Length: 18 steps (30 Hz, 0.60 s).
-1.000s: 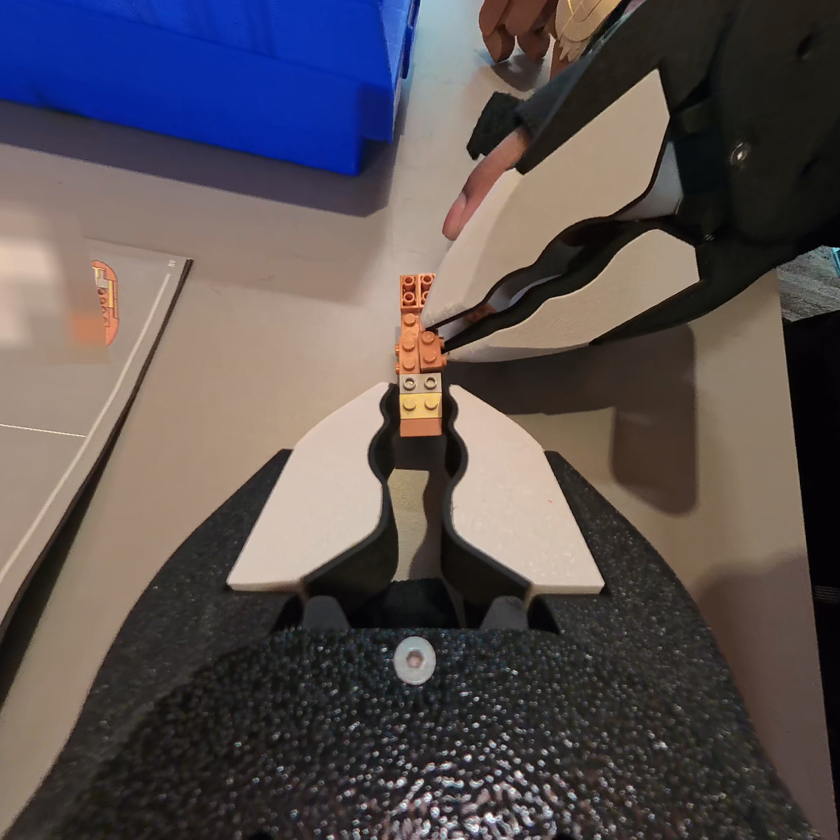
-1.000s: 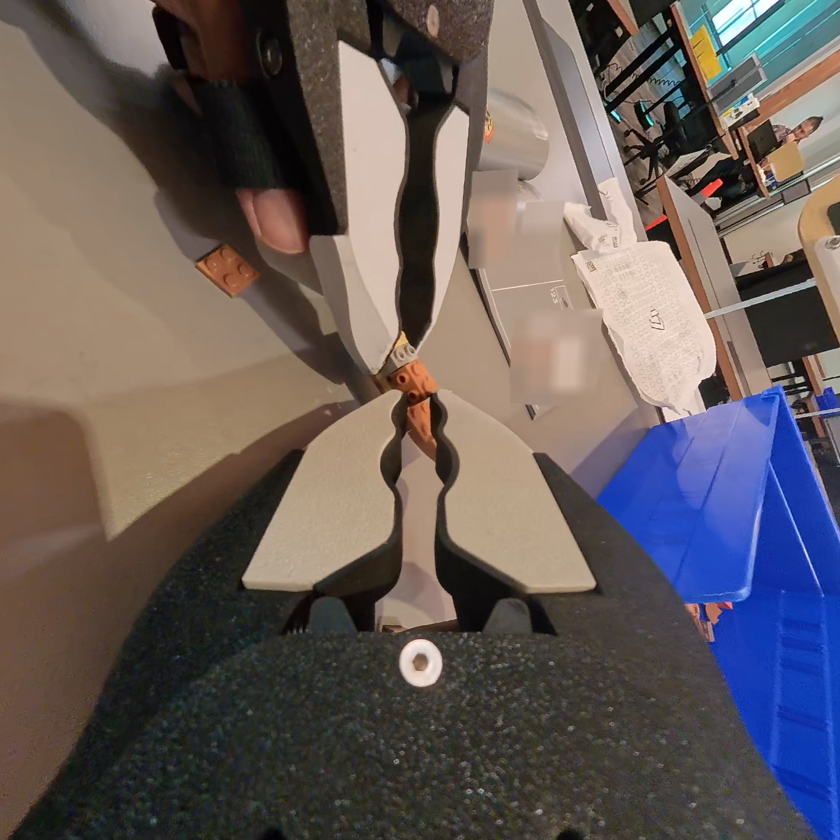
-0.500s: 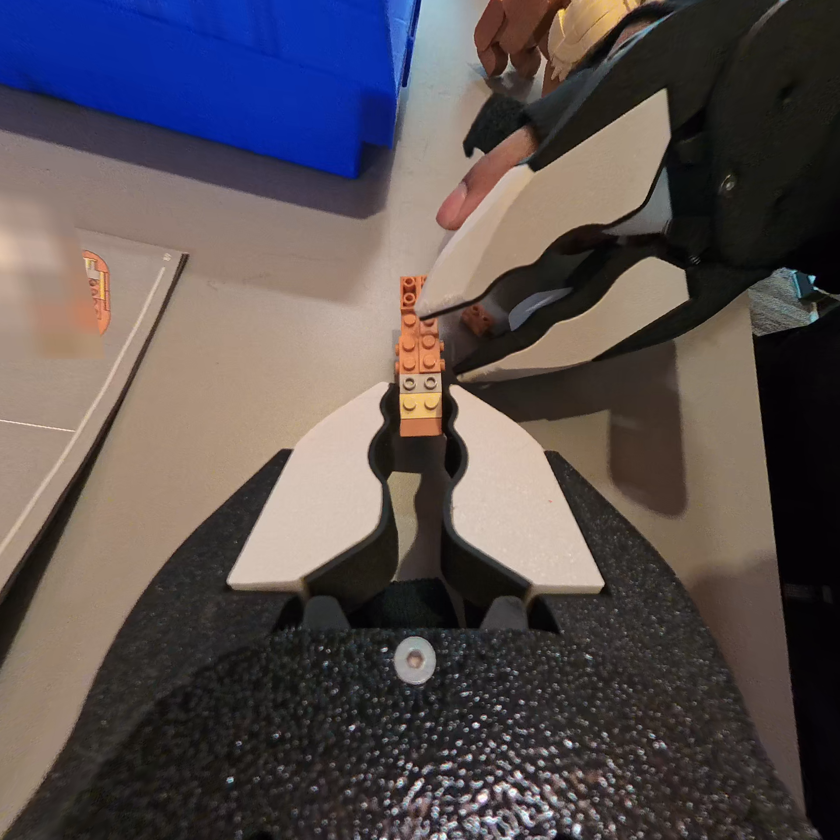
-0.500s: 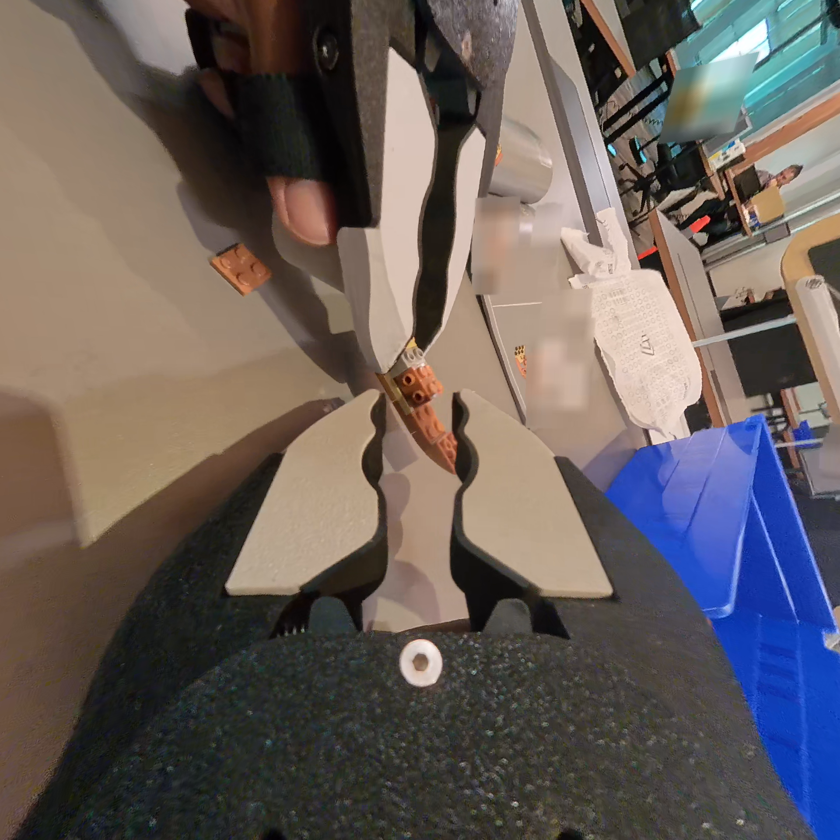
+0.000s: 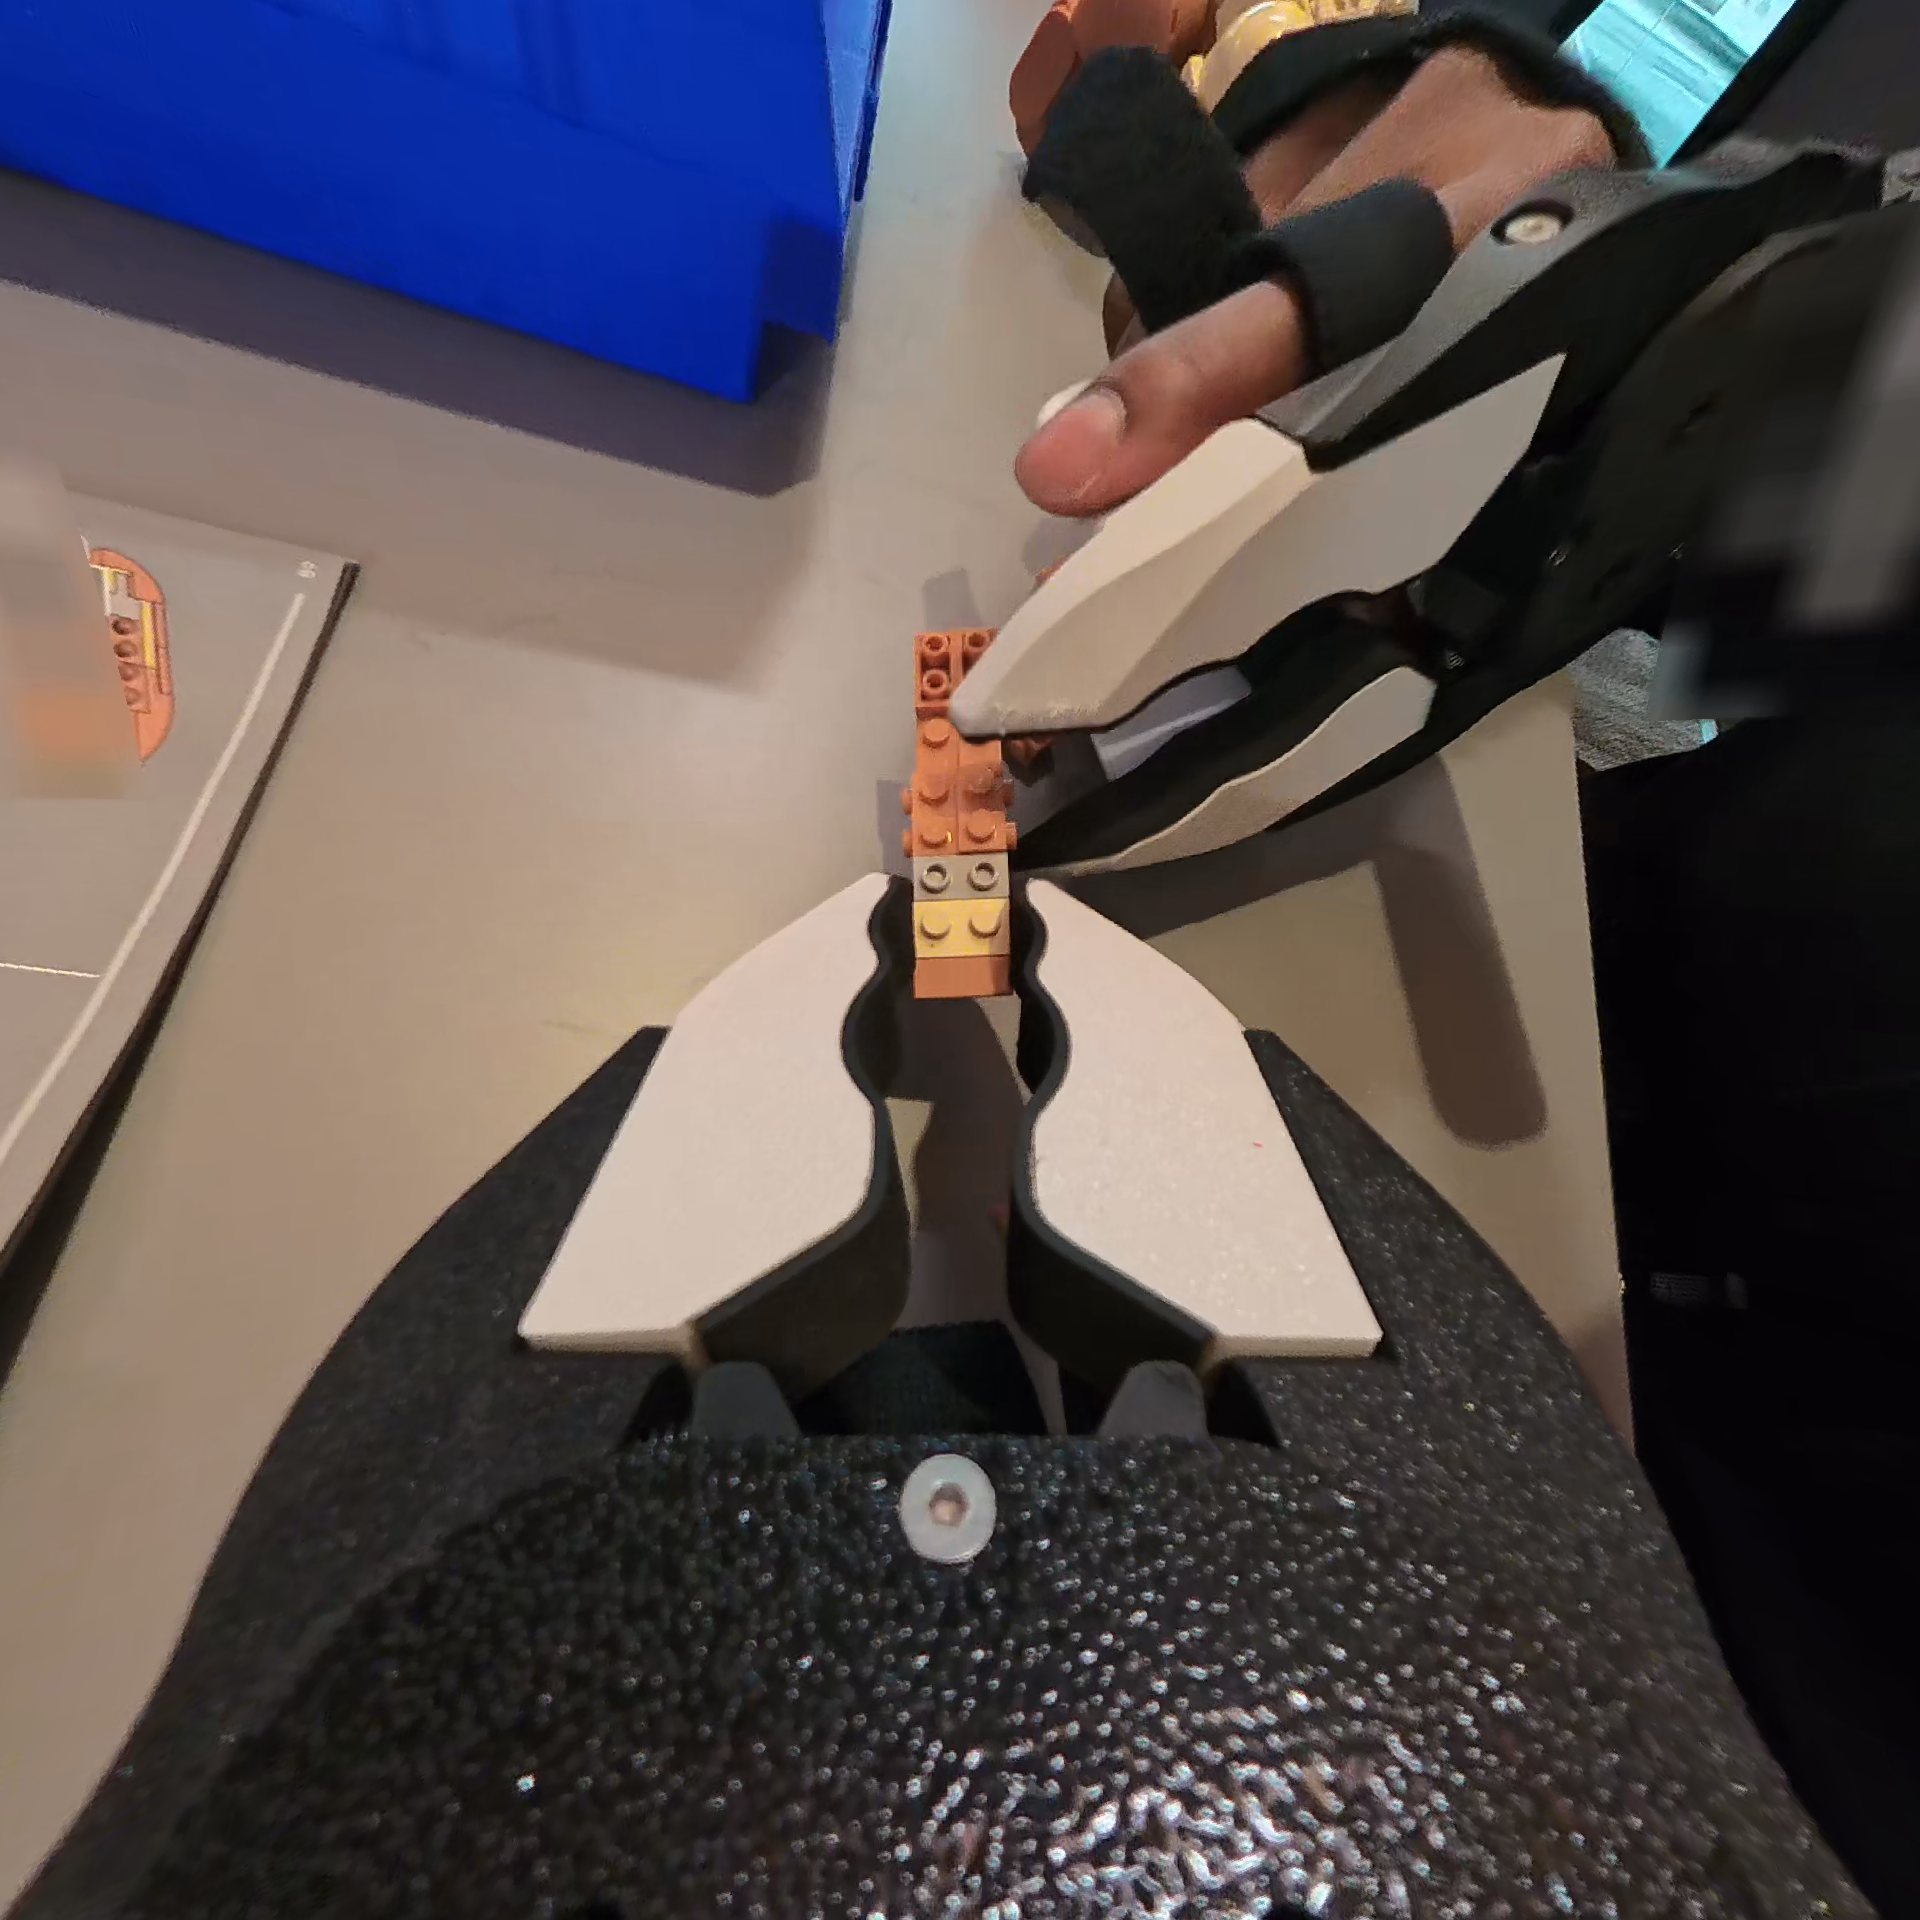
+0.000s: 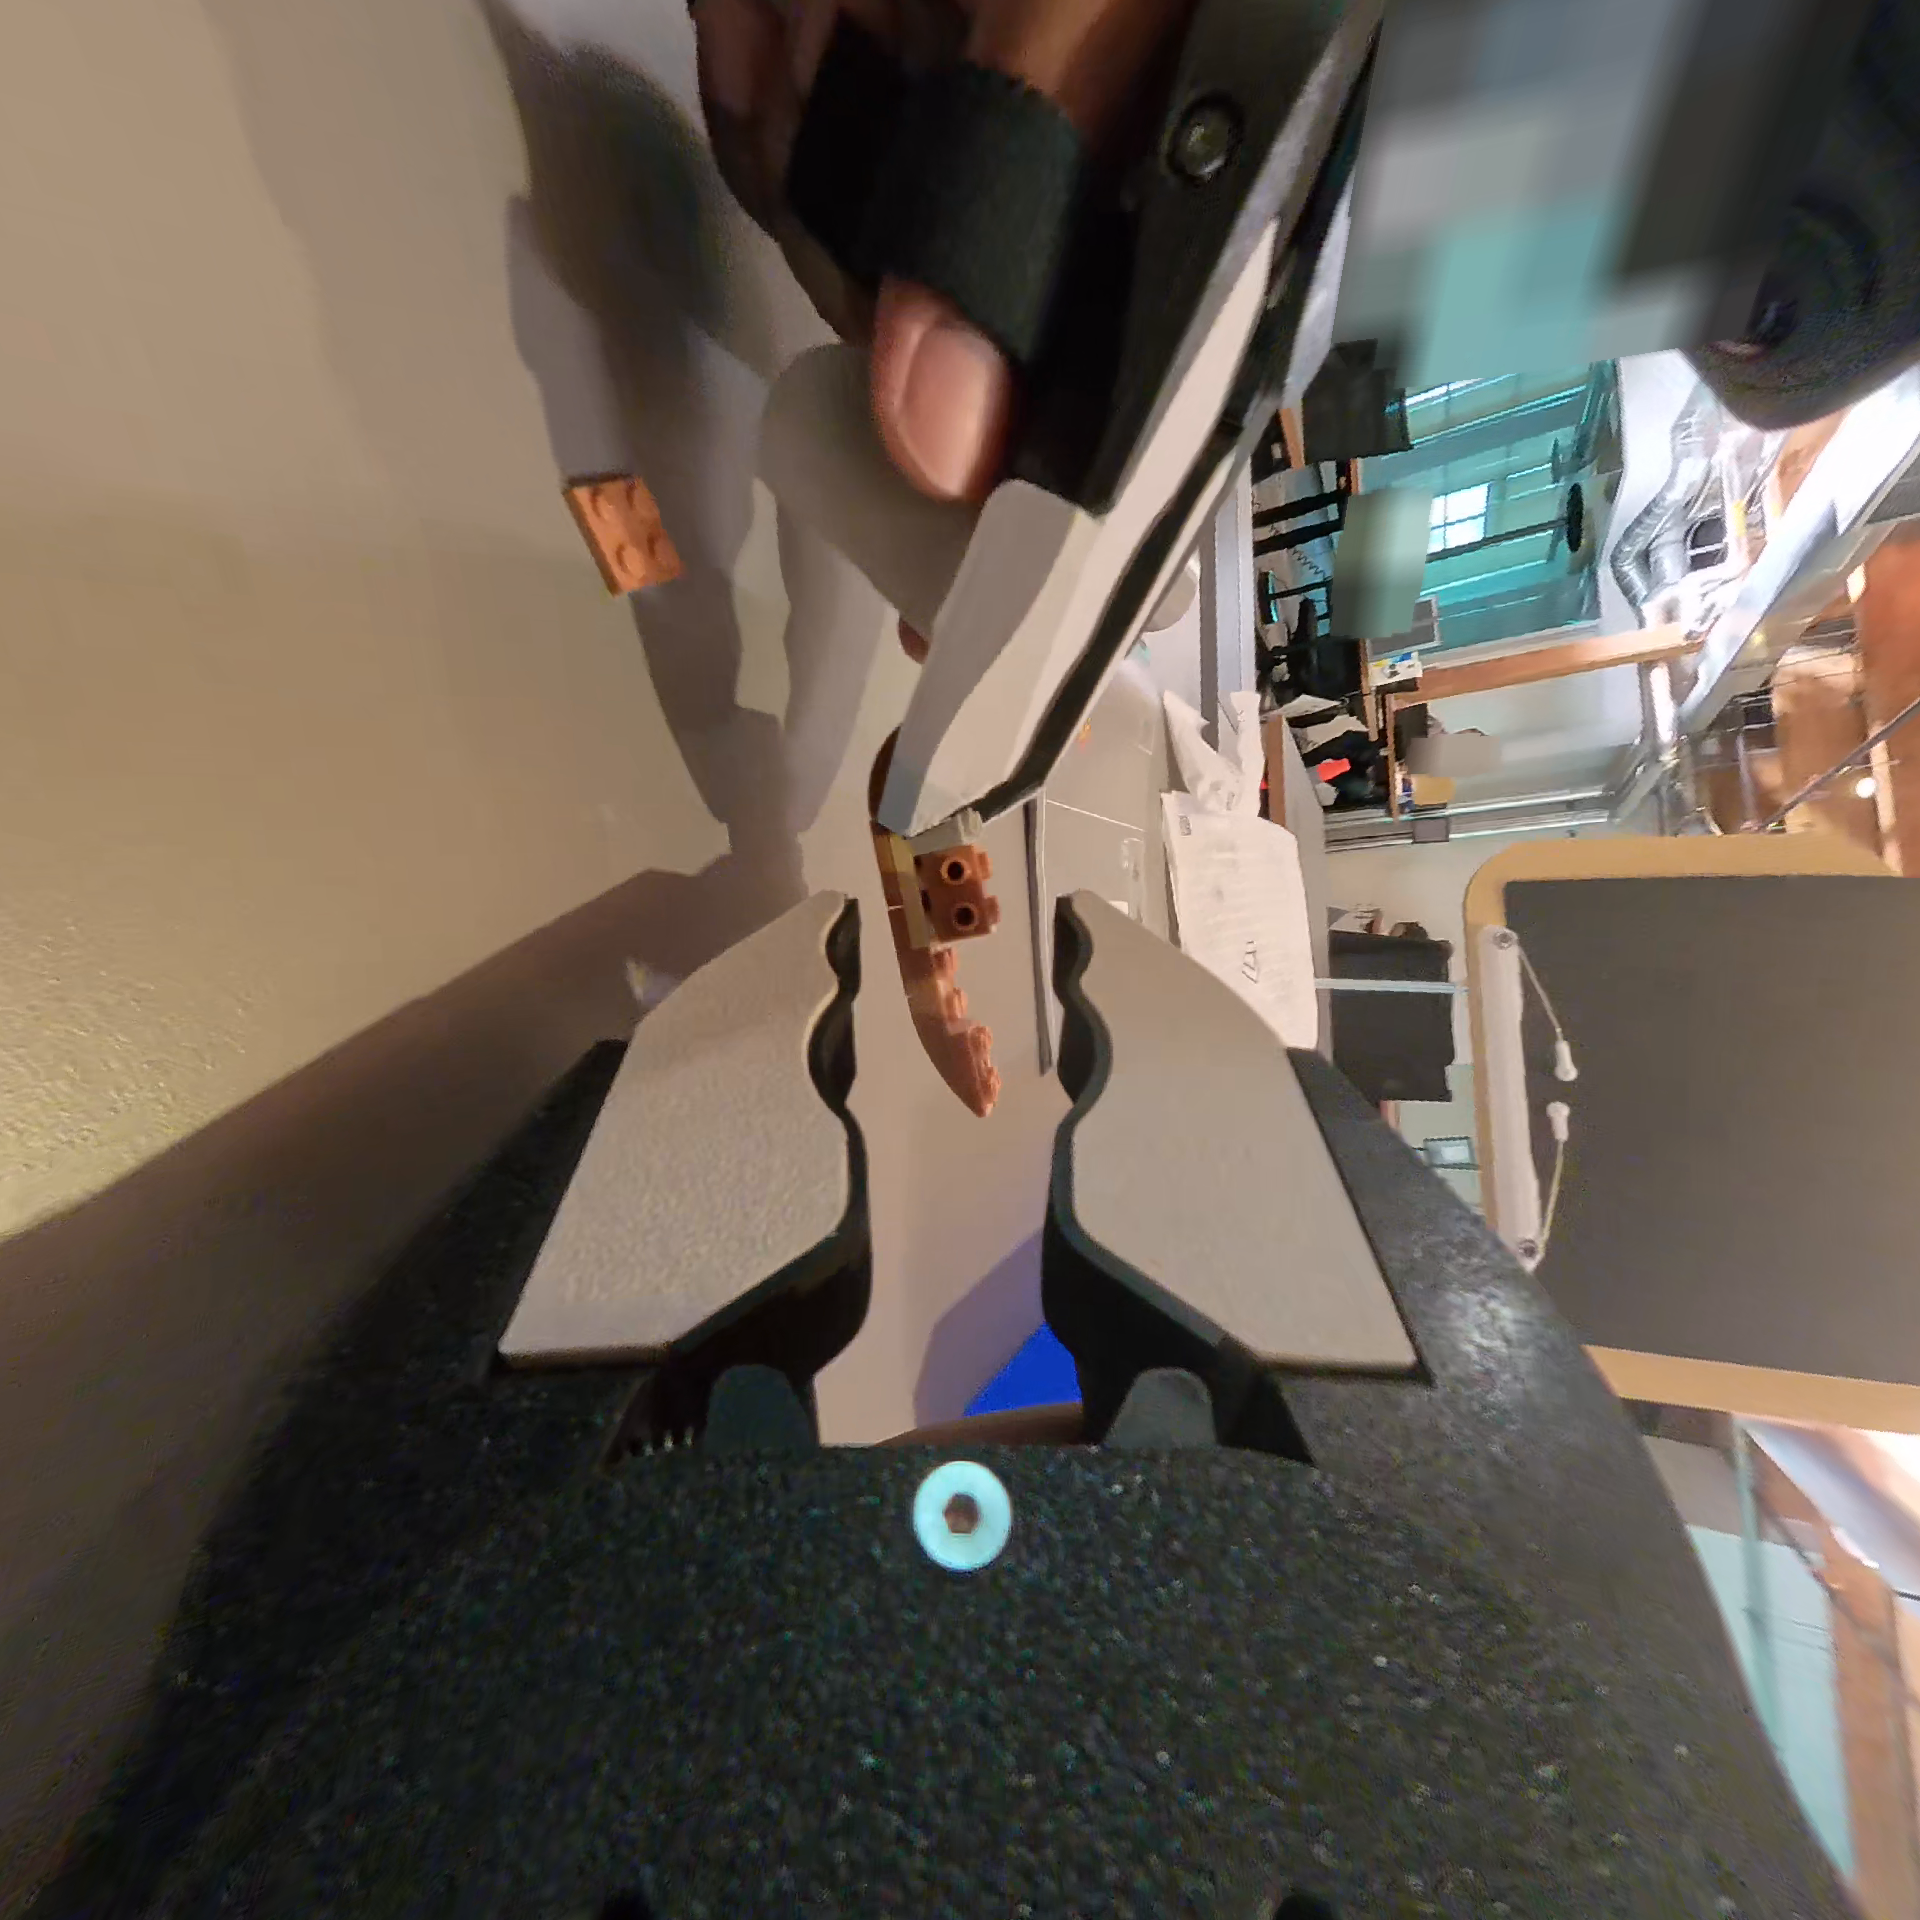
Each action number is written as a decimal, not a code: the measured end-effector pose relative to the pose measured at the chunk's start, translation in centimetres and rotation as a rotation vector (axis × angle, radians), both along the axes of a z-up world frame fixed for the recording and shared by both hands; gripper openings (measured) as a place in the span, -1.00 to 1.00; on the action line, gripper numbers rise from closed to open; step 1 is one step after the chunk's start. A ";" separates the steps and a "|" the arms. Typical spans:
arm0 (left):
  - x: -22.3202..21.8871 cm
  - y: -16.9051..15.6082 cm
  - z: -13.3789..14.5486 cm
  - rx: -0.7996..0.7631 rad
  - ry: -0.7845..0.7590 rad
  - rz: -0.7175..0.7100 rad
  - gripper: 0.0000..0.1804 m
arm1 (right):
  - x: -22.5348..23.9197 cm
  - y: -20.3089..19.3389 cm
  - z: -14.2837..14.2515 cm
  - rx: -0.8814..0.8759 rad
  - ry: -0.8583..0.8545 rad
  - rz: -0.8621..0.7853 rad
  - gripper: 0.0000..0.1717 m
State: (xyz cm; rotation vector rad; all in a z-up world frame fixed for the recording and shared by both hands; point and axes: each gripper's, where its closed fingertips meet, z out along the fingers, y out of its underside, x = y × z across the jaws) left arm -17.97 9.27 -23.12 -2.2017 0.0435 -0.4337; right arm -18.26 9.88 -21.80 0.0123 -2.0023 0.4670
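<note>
My left gripper (image 5: 961, 914) is shut on the near end of a long brick assembly (image 5: 958, 810). The assembly is brown-orange with a grey and a tan brick, and I hold it above the table. My right gripper (image 5: 1006, 779) comes in from the right, open, with its fingers on either side of the assembly's middle. In the right wrist view, the right gripper (image 6: 956, 914) stands wide open. The assembly (image 6: 951, 935) hangs between its pads with a gap on each side. The left gripper (image 6: 940, 816) grips the assembly's far end from above.
A blue bin (image 5: 416, 156) stands at the back left. A printed sheet (image 5: 156, 831) lies at the left. A loose brown plate (image 6: 623, 535) lies on the table (image 5: 520, 883). Crumpled paper (image 6: 1236, 904) lies farther off. A person's hand (image 5: 1164, 416) holds the right gripper. My left and right fingertips are right by each other.
My right gripper was shut on the brown part of the assembly and has opened off it. The left gripper keeps the same grip and has barely moved.
</note>
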 end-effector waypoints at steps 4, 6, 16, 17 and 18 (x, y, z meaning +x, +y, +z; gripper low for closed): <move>0.2 -0.1 0.1 -0.003 -0.008 -0.011 -0.81 | -0.1 0.0 -0.4 0.064 0.030 0.004 -0.70; 0.3 -0.2 0.1 -0.003 -0.012 -0.017 -0.81 | -0.1 -0.1 -0.3 0.074 0.040 0.012 -0.73; 0.6 -0.3 -0.1 -0.017 -0.022 -0.038 -0.81 | 0.1 -0.5 -0.7 0.124 0.045 0.032 -0.76; 0.6 -0.3 -0.2 -0.019 -0.023 -0.040 -0.81 | 0.2 -0.5 -0.7 0.129 0.041 0.032 -0.76; 0.7 -0.3 -0.2 -0.021 -0.022 -0.041 -0.81 | 0.2 -0.5 -0.8 0.134 0.038 0.030 -0.76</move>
